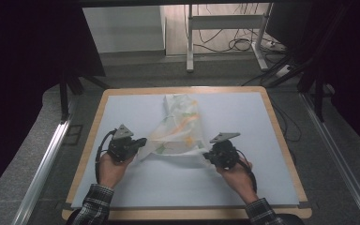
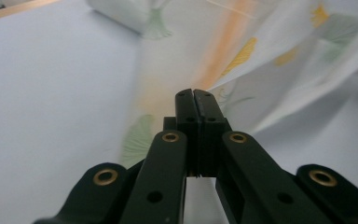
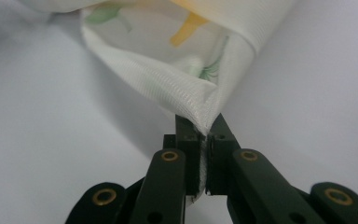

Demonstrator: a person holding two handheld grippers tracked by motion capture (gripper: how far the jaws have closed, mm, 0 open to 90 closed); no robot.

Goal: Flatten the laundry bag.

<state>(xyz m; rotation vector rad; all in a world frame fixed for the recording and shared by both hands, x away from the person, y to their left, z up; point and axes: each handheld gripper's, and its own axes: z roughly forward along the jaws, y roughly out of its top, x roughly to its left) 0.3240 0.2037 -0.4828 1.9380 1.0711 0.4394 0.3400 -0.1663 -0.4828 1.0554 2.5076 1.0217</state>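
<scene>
High view: a white cloth printed with green and orange leaves lies on the pale table, bunched toward 12 o'clock of the centre and spreading toward the person. The left gripper, at 8 o'clock of the cloth, meets its near left corner; the right gripper, at 4 o'clock, meets its near right corner. The edge between them hangs stretched.

Left gripper view: the jaws stand pressed fully together, tips against the cloth, which rises toward 1 o'clock; whether fabric sits between the pads cannot be told.

Right gripper view: the jaws are clamped on a folded corner of the cloth, its weave pinched between the pads.
</scene>
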